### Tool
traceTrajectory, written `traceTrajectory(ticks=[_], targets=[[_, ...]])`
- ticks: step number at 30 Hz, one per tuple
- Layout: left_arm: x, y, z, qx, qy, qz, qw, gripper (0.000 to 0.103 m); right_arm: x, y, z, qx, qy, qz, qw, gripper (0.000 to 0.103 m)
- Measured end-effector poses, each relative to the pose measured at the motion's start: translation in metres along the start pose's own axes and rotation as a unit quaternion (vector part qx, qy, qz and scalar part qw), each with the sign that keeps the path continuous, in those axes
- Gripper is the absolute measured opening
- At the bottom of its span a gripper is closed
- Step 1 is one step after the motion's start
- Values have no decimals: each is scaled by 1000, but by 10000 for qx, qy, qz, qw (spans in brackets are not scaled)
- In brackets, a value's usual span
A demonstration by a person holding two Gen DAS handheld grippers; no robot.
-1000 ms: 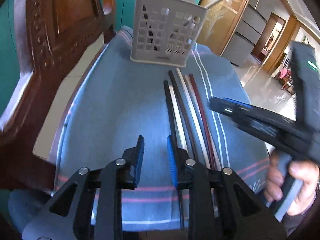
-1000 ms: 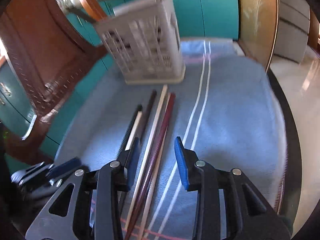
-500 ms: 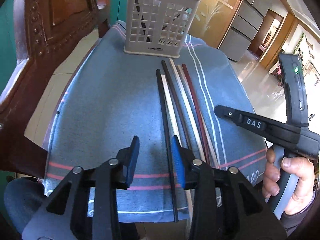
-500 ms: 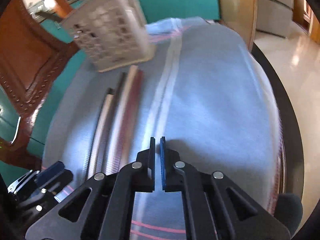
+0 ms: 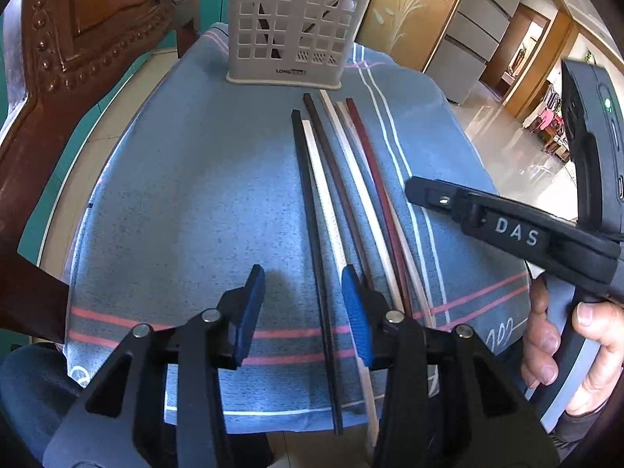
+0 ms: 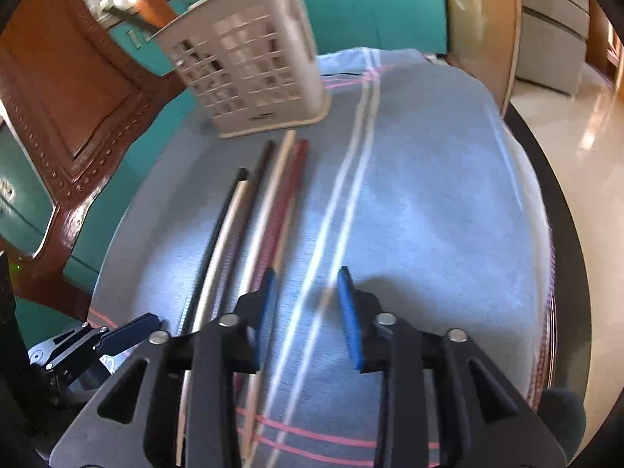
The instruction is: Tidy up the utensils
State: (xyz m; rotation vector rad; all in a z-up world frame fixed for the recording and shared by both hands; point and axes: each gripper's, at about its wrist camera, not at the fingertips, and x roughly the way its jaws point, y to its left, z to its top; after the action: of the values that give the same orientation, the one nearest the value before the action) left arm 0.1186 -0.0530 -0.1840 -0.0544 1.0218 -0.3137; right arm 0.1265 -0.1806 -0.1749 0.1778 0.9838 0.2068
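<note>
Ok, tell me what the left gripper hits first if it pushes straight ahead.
Probably the black chopstick, lying between the open left gripper fingers; beyond it, the white utensil basket. Height above the cloth is unclear.

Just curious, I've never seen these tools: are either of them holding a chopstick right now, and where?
Nothing is held. The left gripper and right gripper are both open, above the chopsticks lying on the cloth.

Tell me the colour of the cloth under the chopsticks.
The cloth is grey-blue with white and pink stripes; the left wrist view shows it best.
</note>
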Motion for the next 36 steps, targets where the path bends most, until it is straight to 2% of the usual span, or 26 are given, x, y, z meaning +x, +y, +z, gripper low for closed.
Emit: traceTrajectory(ticks=[4,6,7,8,11,20,32,36], targets=[[0,3,1,-26,0,20,10000,42,9,9,1,-145,49,-70,9999,36],[0,3,1,-17,3,21,10000,42,8,13,-1,-249,14,-24,9997,29],[0,3,1,-3,4,30,10000,42,8,14,-1,-266,23,75,9996,20],[0,3,1,7,3,30,10000,42,7,14,-1,-272,25,89,9996,16],[0,3,1,26,-2,57,10000,42,5,14,-3,-282,9,48,9996,10],[1,2,1,54,-8,80,10000,42,1,-12,-8,166,82,57,9998,10],[0,5,1,-38,14,19,10000,42,-13,-20,-14,302,7,134,9995,12],[-7,10,8,-99,-183,-17,9998,42,-21,-20,-10,173,-163,-91,9997,13]])
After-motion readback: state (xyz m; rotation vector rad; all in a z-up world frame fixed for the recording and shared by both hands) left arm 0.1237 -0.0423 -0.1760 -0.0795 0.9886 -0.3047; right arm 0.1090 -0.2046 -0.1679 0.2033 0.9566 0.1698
